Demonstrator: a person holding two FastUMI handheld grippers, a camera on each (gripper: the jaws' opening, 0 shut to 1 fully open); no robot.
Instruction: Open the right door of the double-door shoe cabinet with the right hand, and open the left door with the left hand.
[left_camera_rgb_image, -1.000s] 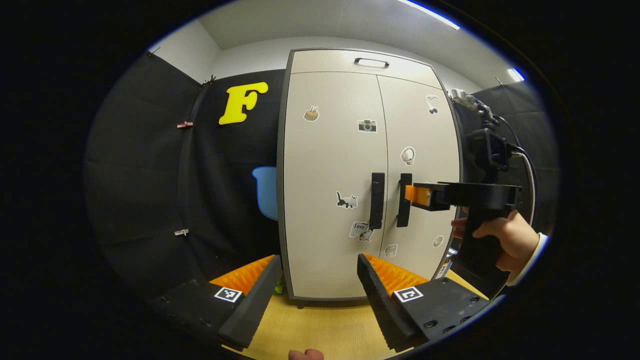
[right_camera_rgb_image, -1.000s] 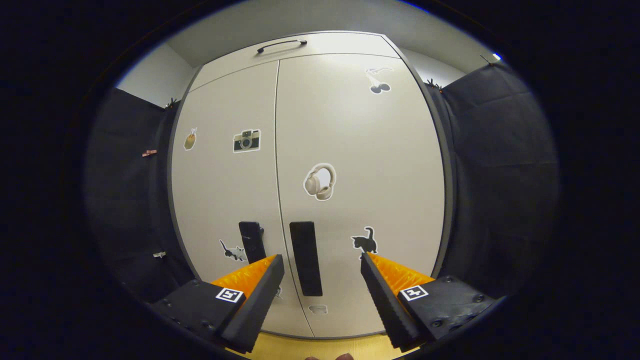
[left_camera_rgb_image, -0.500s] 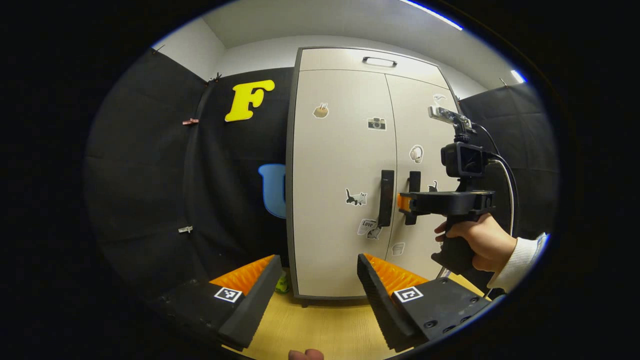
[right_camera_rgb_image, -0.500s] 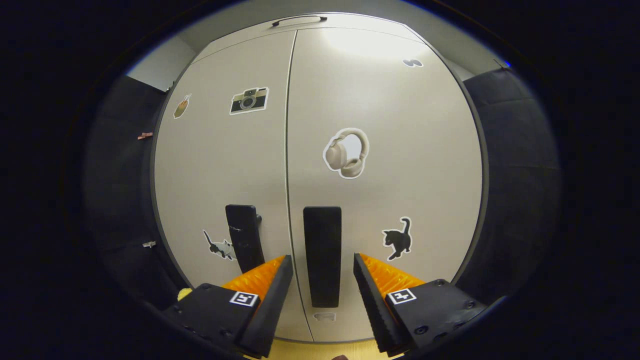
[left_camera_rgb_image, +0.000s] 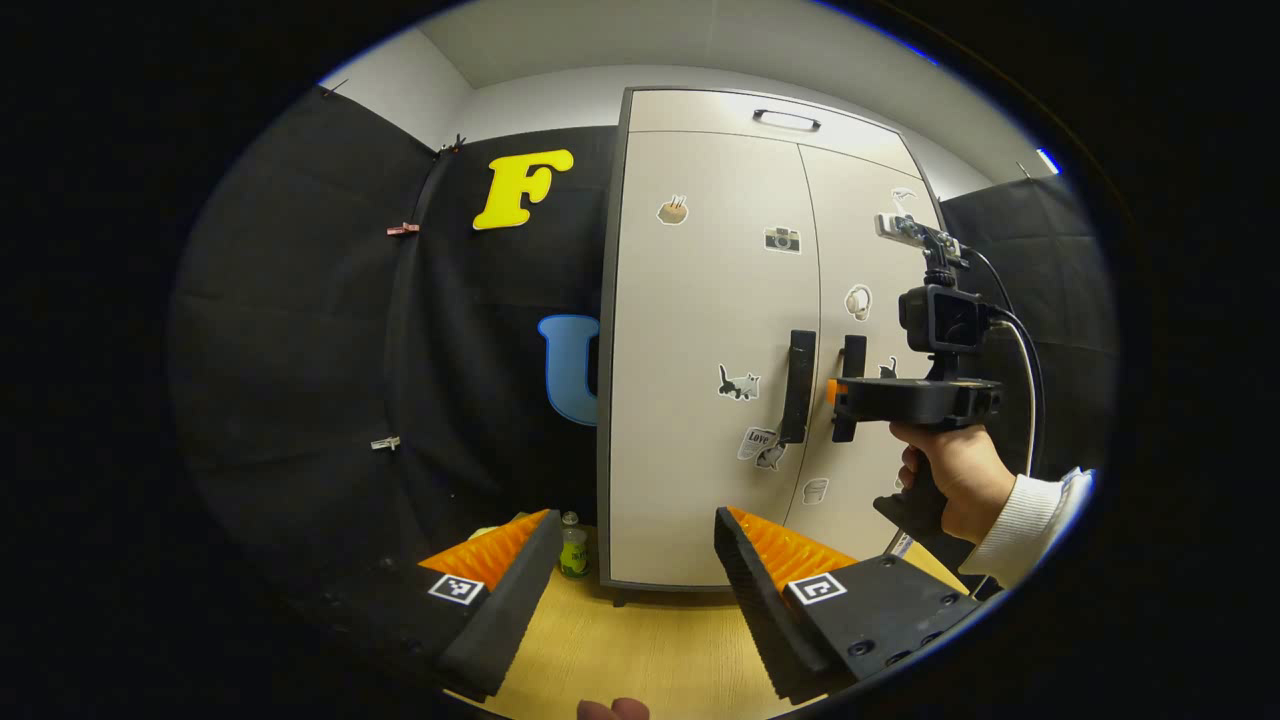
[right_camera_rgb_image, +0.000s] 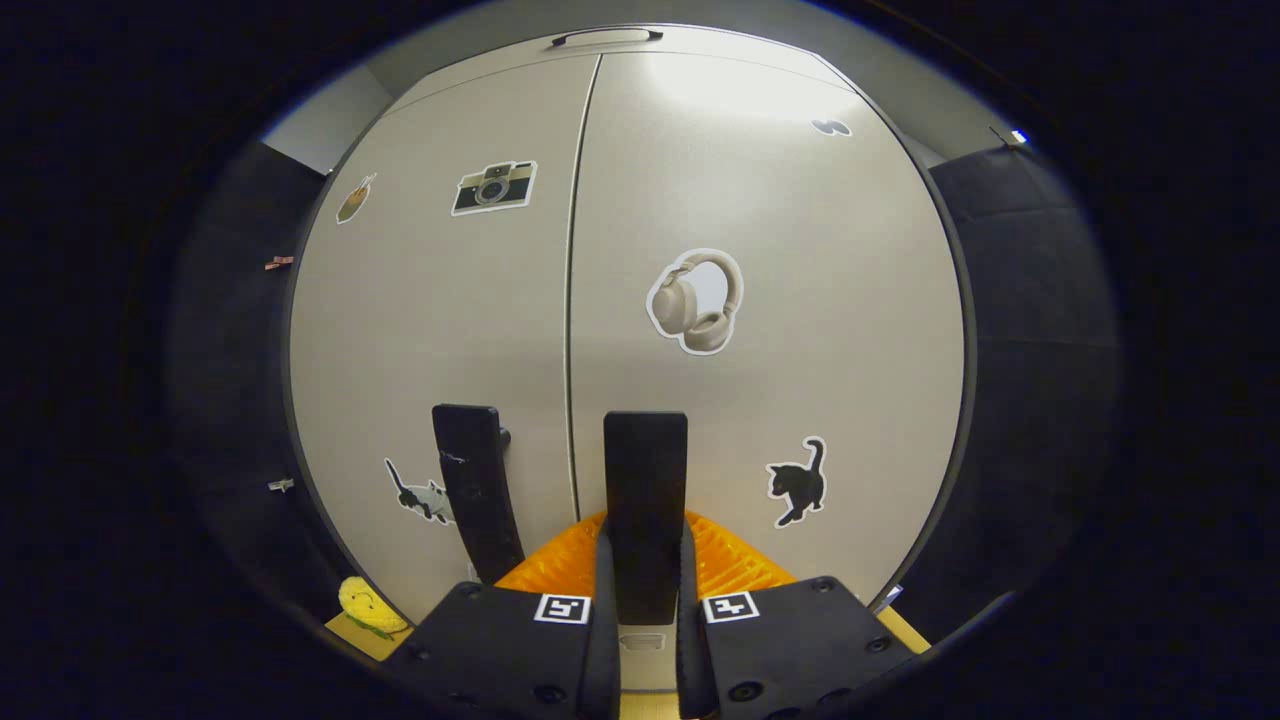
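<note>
Right gripper view: right tool (right_camera_rgb_image: 645, 590) has now closed onto right door handle (right_camera_rgb_image: 645, 500).

Black cloth wall (left_camera_rgb_image: 300, 330) hangs left of the cabinet and again on its right (left_camera_rgb_image: 1040, 260), pinned with small clips (left_camera_rgb_image: 402, 229). Pale grey wall (left_camera_rgb_image: 540, 105) and ceiling (left_camera_rgb_image: 620, 35) above. Bright strip light (left_camera_rgb_image: 1048, 160) at upper right. Light wooden surface (left_camera_rgb_image: 640, 650) below; small green bottle (left_camera_rgb_image: 573, 550) and a yellow soft toy (right_camera_rgb_image: 362, 603) sit on it.
</note>
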